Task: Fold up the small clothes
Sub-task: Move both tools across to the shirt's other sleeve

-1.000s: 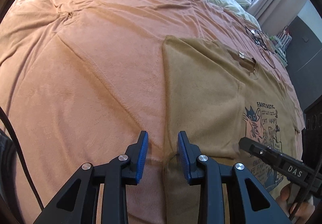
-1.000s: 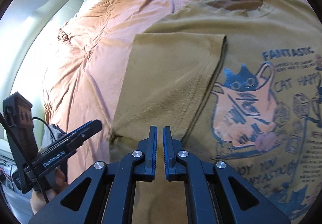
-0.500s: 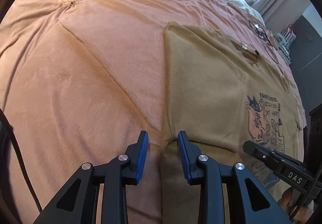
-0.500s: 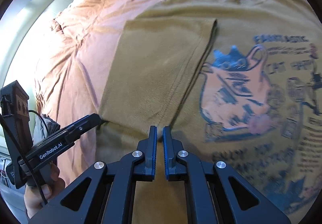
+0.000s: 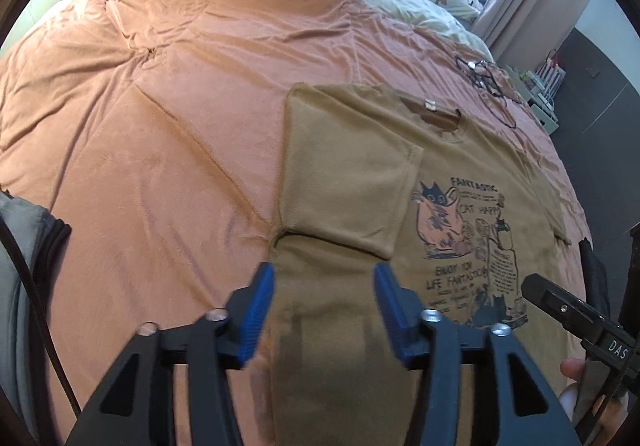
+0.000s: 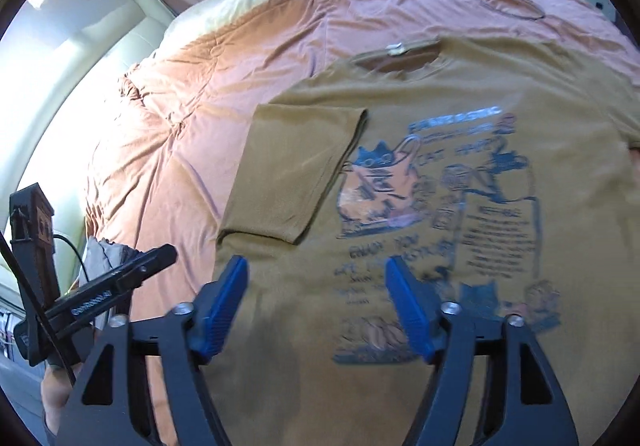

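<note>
- Left wrist view: my left gripper (image 5: 324,300) hung above the near part of the tan T-shirt (image 5: 452,205), jaws opening, blue pads apart with only cloth far beneath them; nothing was pinched.
- The shirt lay flat on the orange bedspread (image 5: 160,149), ahead and to the right of this gripper. Its one sleeve and side panel (image 5: 348,181) were laid over onto the chest, just ahead of the fingertips, the fold edge straight ahead.
- The right gripper's (image 5: 568,310) black finger showed low to the right, above the shirt's hem area.
- Right wrist view: my right gripper (image 6: 316,300) also stood above the shirt, jaws opening, empty between the pads. The folded sleeve lay ahead and slightly left; the cat print (image 6: 432,197) ahead and right.
- The left gripper (image 6: 120,282) showed at lower left, beside the shirt's folded edge.
- The collar (image 6: 396,55) sat at the far end of the shirt.
- Judgement: first side fold looked set down and let go. The far-right sleeve looked unfolded, so I judged the next move called for both grippers to cross right, pinch that shoulder and hem edge, and bring them over to match.
</note>
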Motion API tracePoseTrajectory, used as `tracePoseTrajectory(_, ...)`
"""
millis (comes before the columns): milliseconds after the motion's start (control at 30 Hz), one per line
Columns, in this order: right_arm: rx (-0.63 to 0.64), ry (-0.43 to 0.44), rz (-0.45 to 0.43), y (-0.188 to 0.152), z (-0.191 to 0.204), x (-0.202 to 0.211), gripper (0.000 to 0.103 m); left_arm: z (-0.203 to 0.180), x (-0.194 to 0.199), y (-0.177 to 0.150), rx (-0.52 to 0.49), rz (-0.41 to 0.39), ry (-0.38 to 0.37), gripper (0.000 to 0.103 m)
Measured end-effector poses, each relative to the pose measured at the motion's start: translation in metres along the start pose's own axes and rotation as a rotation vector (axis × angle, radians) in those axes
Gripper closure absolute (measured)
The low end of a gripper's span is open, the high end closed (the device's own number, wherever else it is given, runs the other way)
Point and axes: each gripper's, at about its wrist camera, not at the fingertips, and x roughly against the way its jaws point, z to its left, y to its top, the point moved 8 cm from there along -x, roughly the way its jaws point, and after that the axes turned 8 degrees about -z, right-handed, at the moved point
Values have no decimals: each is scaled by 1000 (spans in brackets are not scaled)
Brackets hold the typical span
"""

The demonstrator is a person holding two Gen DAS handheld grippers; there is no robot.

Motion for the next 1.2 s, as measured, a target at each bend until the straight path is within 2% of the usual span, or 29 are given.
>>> tracePoseTrajectory(67,6,-21,-29,-1,-8,18,18,-7,11,2,-3,-32,2,16)
tracePoseTrajectory(167,1,-47,-48,-5,-20,41,14,-21,25,3,-6,-73,-1,6)
tracePoseTrajectory(267,4,-74,-75,-9,-34,65,5,-34,30,1,-6,-86,-16,5)
tracePoseTrajectory(367,-6,-88,-98,-11,-47,83,1,-49,33,-4,-5,-90,-37,4)
tracePoseTrajectory(800,-78,-134,-163,-8,-125,125,0,-129,17,-15,-86,-82,-73,4)
tracePoseTrajectory(1200,-172,-169,-248,-1,-209,130,1,-209,-32,-15,-156,-63,-131,5)
